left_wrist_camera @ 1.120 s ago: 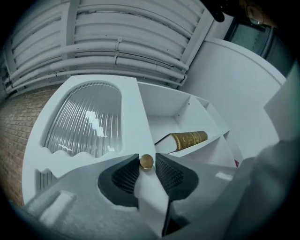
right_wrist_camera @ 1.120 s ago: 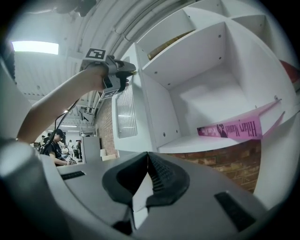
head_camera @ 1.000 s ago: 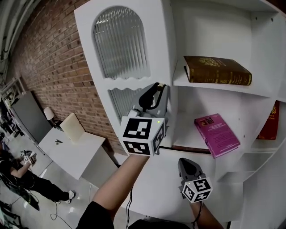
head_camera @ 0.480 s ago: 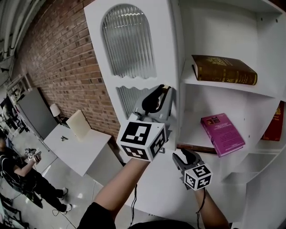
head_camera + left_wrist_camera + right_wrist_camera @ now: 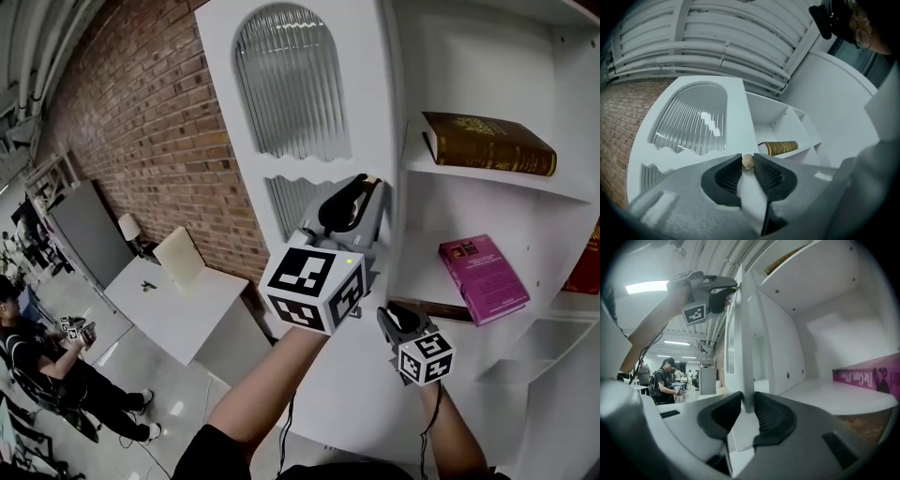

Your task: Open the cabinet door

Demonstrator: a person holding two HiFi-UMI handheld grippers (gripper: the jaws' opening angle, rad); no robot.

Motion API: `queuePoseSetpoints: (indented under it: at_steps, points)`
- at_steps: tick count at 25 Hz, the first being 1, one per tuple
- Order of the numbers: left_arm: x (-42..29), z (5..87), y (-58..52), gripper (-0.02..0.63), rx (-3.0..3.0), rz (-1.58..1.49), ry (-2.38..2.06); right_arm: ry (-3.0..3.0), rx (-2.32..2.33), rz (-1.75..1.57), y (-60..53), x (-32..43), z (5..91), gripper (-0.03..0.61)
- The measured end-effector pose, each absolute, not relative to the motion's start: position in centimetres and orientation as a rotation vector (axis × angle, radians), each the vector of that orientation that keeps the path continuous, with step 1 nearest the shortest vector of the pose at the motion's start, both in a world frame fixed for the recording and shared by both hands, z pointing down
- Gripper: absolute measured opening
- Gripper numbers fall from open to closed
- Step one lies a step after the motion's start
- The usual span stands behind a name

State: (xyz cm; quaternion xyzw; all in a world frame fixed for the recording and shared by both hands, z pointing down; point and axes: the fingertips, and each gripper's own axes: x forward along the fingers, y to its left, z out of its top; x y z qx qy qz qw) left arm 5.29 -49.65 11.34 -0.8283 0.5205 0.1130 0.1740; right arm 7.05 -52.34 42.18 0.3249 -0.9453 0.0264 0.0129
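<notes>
your left gripper [image 5: 747, 164] is clamped on the small brass knob [image 5: 747, 161] at the free edge of the cabinet door [image 5: 225, 66]. the knob sits right between the jaw tips, and the white door edge runs down between the pads. your right gripper [image 5: 747, 401] is on the same edge. its jaws are closing with the door's thin edge between them, and both tips are against it. in the head view the left gripper is higher, and the right one is just below it and to its right.

the door stands swung well out from the cabinet, with its arched ribbed glass panel [image 5: 291, 84] turned toward the room. the shelves behind it are exposed. a brown book [image 5: 487, 143] lies on the upper shelf [image 5: 469, 180], and a pink book [image 5: 483, 278] lies on the one below. beyond the door you have a brick wall [image 5: 141, 122], a white table [image 5: 178, 309] and a person [image 5: 42, 361] low at the far left.
</notes>
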Motion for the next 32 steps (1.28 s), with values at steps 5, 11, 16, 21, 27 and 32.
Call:
queuePoseSetpoints:
  at_steps: [5,11,16,21,27,32]
  points:
    - [5.0,11.3,-48.9,0.089,-2.352,0.316,1.453,-2.956,1.010,0.110,-51.5,6.8,42.2,0.084]
    - [4.5,11.4,-47.3,0.088,-2.396,0.316,1.406,-2.916,1.046,0.086,-49.8,6.4,42.3,0.078]
    - [3.8,11.5,-45.7,0.088,-2.455,0.333,1.359,-2.872,1.099,0.050,-48.0,5.8,42.4,0.078]
    - [2.9,11.7,-43.7,0.087,-2.506,0.357,1.304,-2.832,1.144,0.029,-45.9,5.0,42.5,0.074]
    - [1.8,11.9,-41.7,0.087,-2.577,0.360,1.232,-2.820,1.236,0.093,-43.7,4.2,42.7,0.072]
    - [0.4,11.8,-39.8,0.086,-2.619,0.347,1.170,-2.795,1.289,0.097,-41.5,2.9,42.6,0.071]
